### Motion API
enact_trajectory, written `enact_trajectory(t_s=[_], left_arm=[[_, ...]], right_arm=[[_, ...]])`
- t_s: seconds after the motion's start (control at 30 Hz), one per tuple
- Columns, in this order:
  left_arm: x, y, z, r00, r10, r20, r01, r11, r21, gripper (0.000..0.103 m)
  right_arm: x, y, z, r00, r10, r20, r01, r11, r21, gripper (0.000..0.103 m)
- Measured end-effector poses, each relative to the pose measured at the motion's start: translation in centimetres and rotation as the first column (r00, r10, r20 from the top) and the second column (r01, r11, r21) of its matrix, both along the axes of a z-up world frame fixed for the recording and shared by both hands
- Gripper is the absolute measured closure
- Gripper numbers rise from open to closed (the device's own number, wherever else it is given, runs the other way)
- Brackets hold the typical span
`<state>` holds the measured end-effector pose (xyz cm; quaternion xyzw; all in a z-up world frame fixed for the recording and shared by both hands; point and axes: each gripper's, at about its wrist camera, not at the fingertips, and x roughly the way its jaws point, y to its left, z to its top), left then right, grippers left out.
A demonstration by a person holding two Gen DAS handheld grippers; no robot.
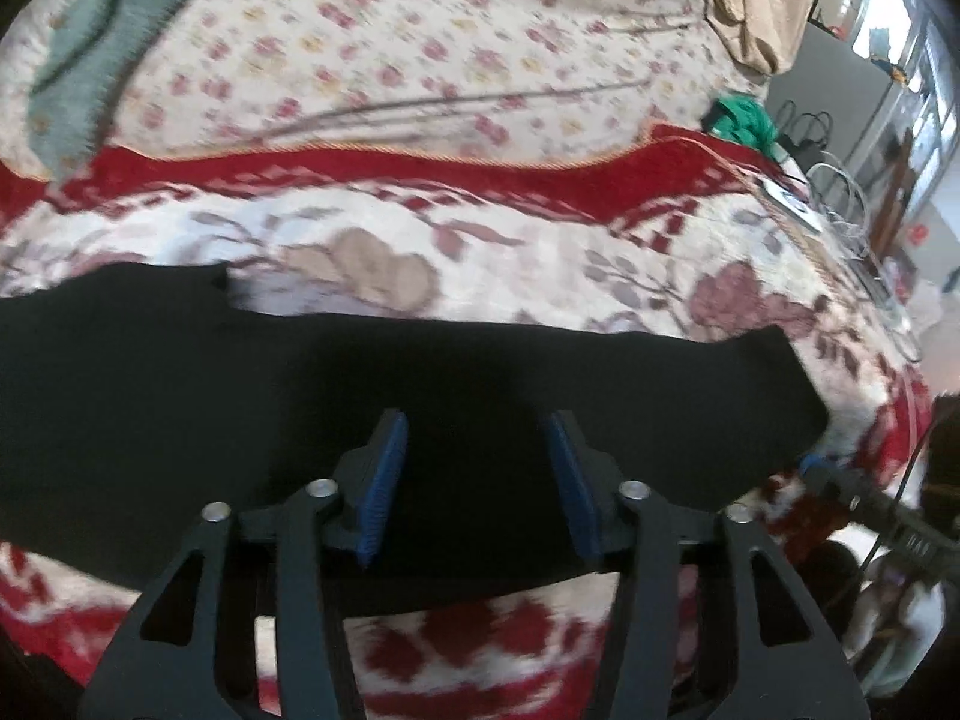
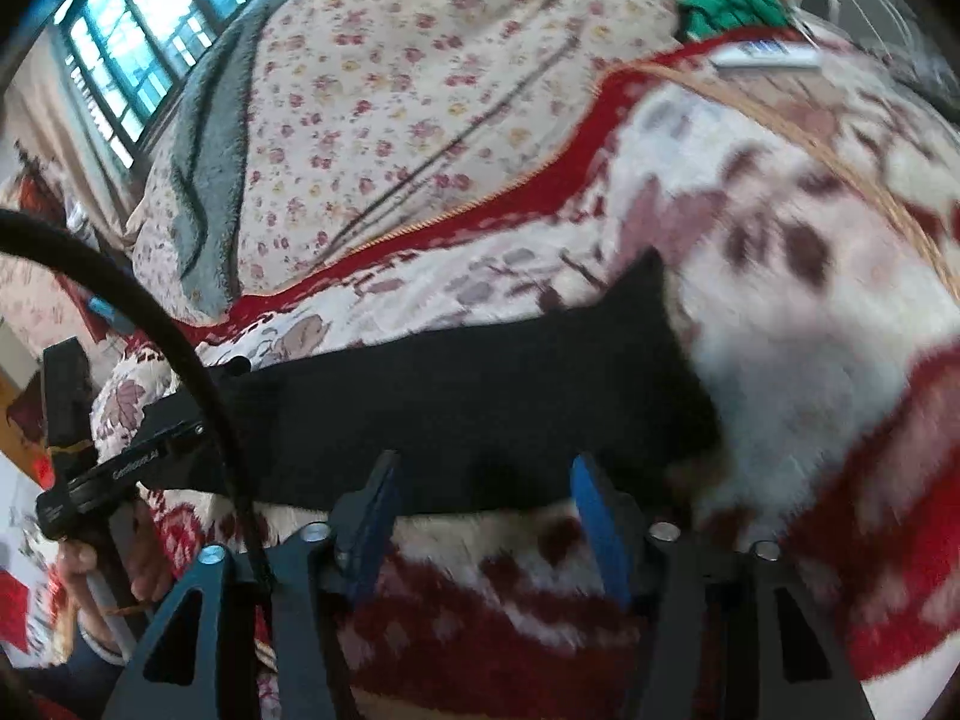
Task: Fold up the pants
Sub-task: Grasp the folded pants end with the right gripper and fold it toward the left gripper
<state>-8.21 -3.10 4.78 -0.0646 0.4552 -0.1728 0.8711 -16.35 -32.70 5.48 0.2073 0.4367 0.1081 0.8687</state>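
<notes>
- The black pants lie flat across the near part of the bed as a long dark band, on top of a red and white flowered blanket.
- The left gripper hangs just over the middle of the pants with its blue-padded fingers spread wide and nothing between them.
- From the right wrist view the pants run from the left side up to a raised corner near the middle, and their near edge crosses just ahead of the fingertips.
- The right gripper is also spread apart and empty, over the near edge of the pants, where cloth meets blanket.
- Whether either gripper touches the fabric I cannot say, as both views are smeared.
- The left gripper shows at the left of the right wrist view as a black body over the far end of the pants, a hand under it.
- Beyond the blanket a cream sheet with small flowers covers the rest of the bed.
- A grey-green blanket lies on the sheet's left side.
- A green cloth sits at the bed's right edge, near a tan cloth.
</notes>
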Motion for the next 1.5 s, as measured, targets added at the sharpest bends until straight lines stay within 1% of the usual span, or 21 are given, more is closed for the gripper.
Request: enact_trajectory(t_s=[0.1,0.2,0.33,0.4,0.57,0.6,0.67,0.7,0.77,0.87,0.93,1.0,1.03,1.07,1.1,1.13,1.2,1.27,1.37,1.4,1.5], left_arm=[[0.6,-1.6,-0.1,1.000,-0.027,-0.001,0.027,1.000,0.013,0.049],[1.2,-3.0,0.0,0.998,-0.067,-0.005,0.067,0.998,0.009,0.049],[2.1,-4.7,-0.2,0.992,-0.123,-0.016,0.123,0.992,0.014,0.049],[2.8,-5.4,-0.2,0.987,-0.155,-0.031,0.155,0.988,0.011,0.049],[4.2,-6.3,-0.3,0.983,-0.179,-0.048,0.180,0.984,0.014,0.049],[4.3,-6.3,-0.3,0.983,-0.178,-0.048,0.179,0.984,0.021,0.049],[4.5,-6.3,-0.3,0.983,-0.179,-0.047,0.180,0.983,0.024,0.049],[4.6,-6.4,-0.3,0.983,-0.178,-0.047,0.179,0.983,0.024,0.049],[4.7,-6.3,-0.4,0.983,-0.179,-0.047,0.181,0.983,0.028,0.049],[4.9,-6.3,-0.5,0.982,-0.181,-0.048,0.182,0.983,0.026,0.049],[5.1,-6.4,-0.6,0.980,-0.192,-0.043,0.193,0.981,0.030,0.049],[5.3,-6.7,-0.6,0.978,-0.205,-0.039,0.206,0.978,0.035,0.049],[5.5,-6.9,-0.6,0.977,-0.211,-0.038,0.212,0.976,0.037,0.049],[5.7,-7.1,-0.6,0.975,-0.219,-0.038,0.221,0.975,0.039,0.049],[6.1,-7.2,-0.6,0.972,-0.233,-0.042,0.235,0.971,0.041,0.049],[6.4,-7.4,-0.6,0.969,-0.244,-0.048,0.245,0.969,0.038,0.049],[7.2,-7.8,-0.7,0.959,-0.275,-0.070,0.277,0.961,0.022,0.049],[8.0,-8.3,-0.9,0.949,-0.305,-0.084,0.308,0.951,0.017,0.049],[8.9,-9.8,-1.4,0.926,-0.366,-0.094,0.372,0.927,0.045,0.049],[9.3,-10.5,-1.7,0.912,-0.397,-0.105,0.404,0.913,0.055,0.049],[10.0,-11.8,-2.2,0.879,-0.456,-0.137,0.468,0.881,0.068,0.049]], right_arm=[[-0.8,-0.4,-0.1,1.000,0.021,-0.020,-0.021,1.000,0.019,0.043],[-0.8,-0.2,-0.4,0.998,0.034,-0.052,-0.035,0.999,-0.016,0.043],[0.1,-0.5,-1.0,0.997,-0.003,-0.082,0.001,1.000,-0.023,0.043],[0.7,-0.5,-1.1,0.996,-0.002,-0.085,-0.001,1.000,-0.030,0.043],[1.7,-1.2,-1.2,0.992,-0.049,-0.112,0.049,0.999,0.000,0.043],[1.7,-1.0,-1.0,0.991,-0.060,-0.120,0.059,0.998,-0.007,0.043],[1.4,-0.2,-0.4,0.993,-0.054,-0.110,0.048,0.997,-0.055,0.043],[1.3,0.2,0.0,0.994,-0.051,-0.100,0.040,0.994,-0.104,0.043],[1.6,0.1,0.1,0.990,-0.092,-0.109,0.070,0.978,-0.196,0.043],[2.4,-0.2,-0.2,0.988,-0.103,-0.115,0.079,0.978,-0.193,0.042],[3.2,0.0,-0.2,0.988,-0.095,-0.117,0.070,0.976,-0.208,0.039],[4.2,0.3,-0.3,0.989,-0.096,-0.112,0.070,0.973,-0.219,0.038],[4.6,0.5,-0.1,0.991,-0.087,-0.100,0.065,0.976,-0.208,0.038],[4.9,0.6,-0.1,0.994,-0.069,-0.083,0.054,0.984,-0.171,0.038],[5.3,0.4,-0.2,0.996,-0.047,-0.075,0.039,0.993,-0.110,0.038],[5.7,0.1,-0.4,0.996,-0.045,-0.080,0.039,0.996,-0.076,0.038],[5.9,-0.6,-0.8,0.995,-0.058,-0.081,0.054,0.997,-0.053,0.039],[5.4,-0.8,-0.7,0.997,-0.041,-0.064,0.039,0.999,-0.038,0.040],[4.8,-1.0,-0.6,0.998,-0.025,-0.054,0.024,0.999,-0.029,0.043],[4.6,-1.2,-0.5,0.999,-0.023,-0.049,0.022,1.000,-0.015,0.044],[4.6,-1.2,-0.3,0.999,-0.014,-0.040,0.015,0.999,0.030,0.044]])
